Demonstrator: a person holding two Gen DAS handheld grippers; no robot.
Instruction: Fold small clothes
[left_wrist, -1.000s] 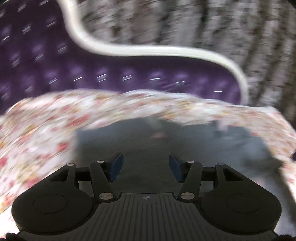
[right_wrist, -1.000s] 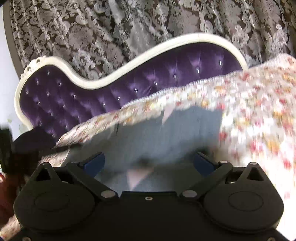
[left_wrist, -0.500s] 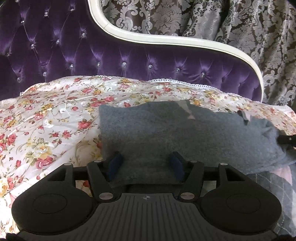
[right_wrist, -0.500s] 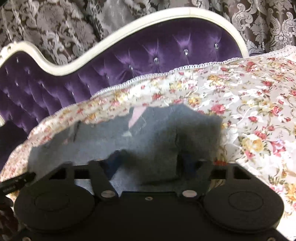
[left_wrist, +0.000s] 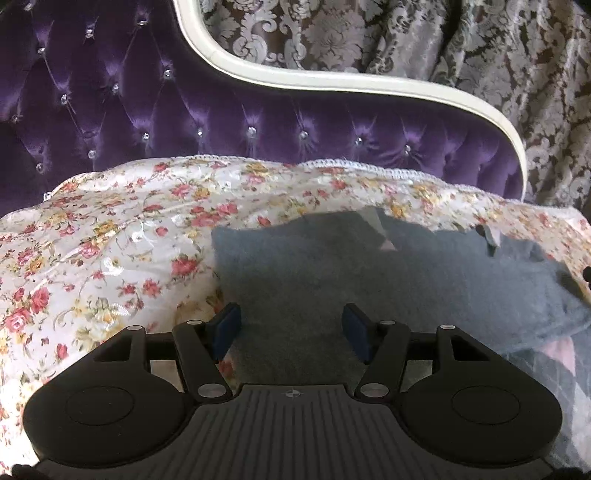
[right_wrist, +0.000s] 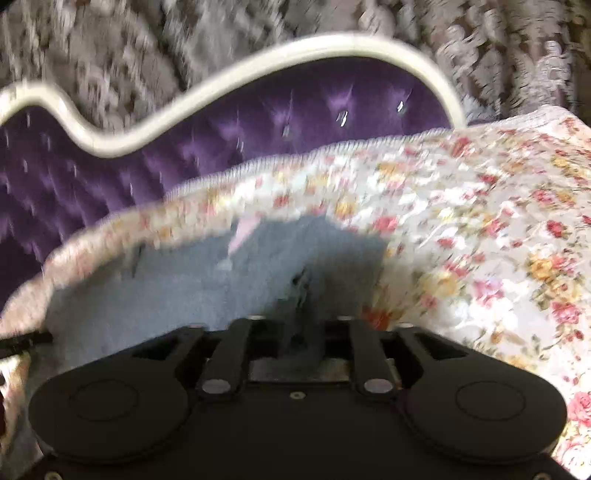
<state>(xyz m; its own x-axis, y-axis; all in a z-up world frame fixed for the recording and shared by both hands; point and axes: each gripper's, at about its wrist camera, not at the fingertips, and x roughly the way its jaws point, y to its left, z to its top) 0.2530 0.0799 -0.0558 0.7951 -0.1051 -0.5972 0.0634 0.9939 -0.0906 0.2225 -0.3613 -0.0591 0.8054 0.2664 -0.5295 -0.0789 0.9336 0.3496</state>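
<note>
A fuzzy grey-blue garment (left_wrist: 354, 266) lies flat on the floral bedspread (left_wrist: 110, 240). In the left wrist view my left gripper (left_wrist: 291, 328) is open, its blue pads either side of the garment's near left edge, just above the cloth. In the right wrist view, which is blurred, the same garment (right_wrist: 177, 288) lies ahead. My right gripper (right_wrist: 299, 321) is shut on the garment's near right edge, with cloth bunched between the fingers. A pale pink label (right_wrist: 242, 230) shows at the far edge.
A purple tufted headboard (left_wrist: 221, 110) with a cream frame stands behind the bed, with patterned curtains (left_wrist: 480, 55) beyond. A plaid grey and pink cloth (left_wrist: 546, 365) lies at the right under the garment. The floral bedspread (right_wrist: 498, 240) spreads wide to the right.
My right gripper has closed on the garment's near edge; it was open a second ago. My left gripper stays open and has drawn slightly back from the edge it straddled.
</note>
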